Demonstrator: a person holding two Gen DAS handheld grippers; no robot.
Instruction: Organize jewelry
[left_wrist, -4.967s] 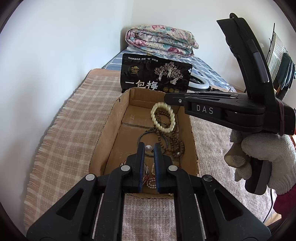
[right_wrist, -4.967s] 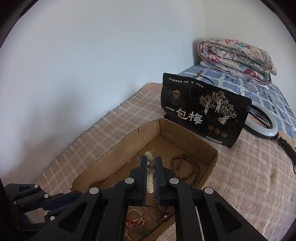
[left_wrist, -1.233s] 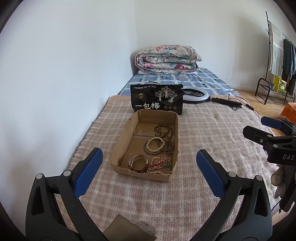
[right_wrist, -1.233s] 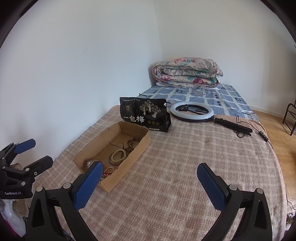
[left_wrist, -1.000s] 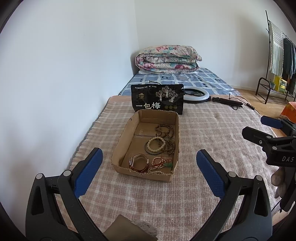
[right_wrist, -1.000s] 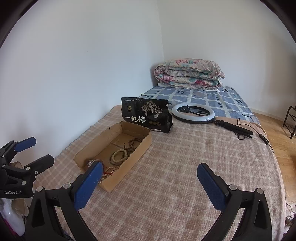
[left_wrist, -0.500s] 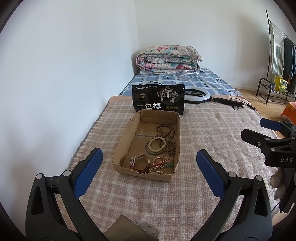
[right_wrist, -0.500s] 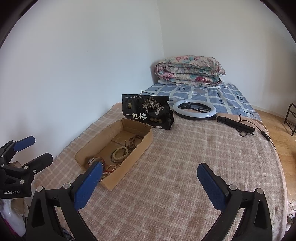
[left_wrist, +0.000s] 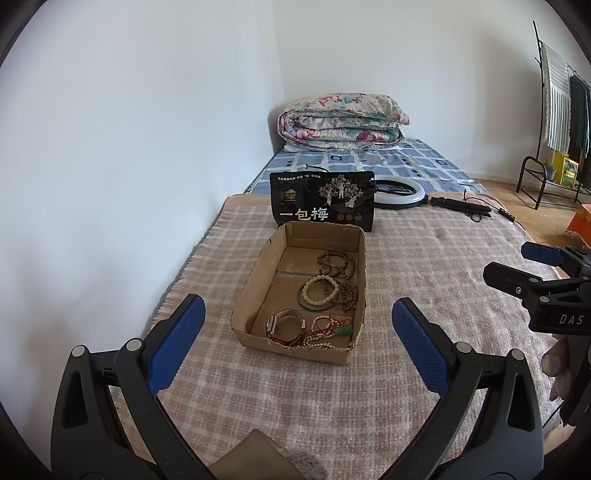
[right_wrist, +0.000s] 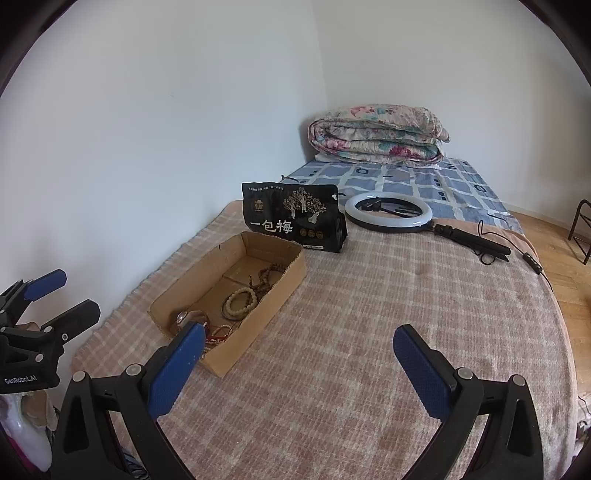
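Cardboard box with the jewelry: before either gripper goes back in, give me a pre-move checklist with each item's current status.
1. Left gripper open and holding nothing: ok.
2. Right gripper open and holding nothing: ok.
3. Both grippers pulled back clear of the cardboard box: ok.
4. Jewelry all inside the box, none on the plaid blanket: ok; cream bead bracelet, brown bead strand and watch lie on its floor.
5. Pieces separated, not tangled: not ok; the brown strand overlaps the cream bracelet.
6. Black snack bag touching the box's far wall or apart: cannot tell.
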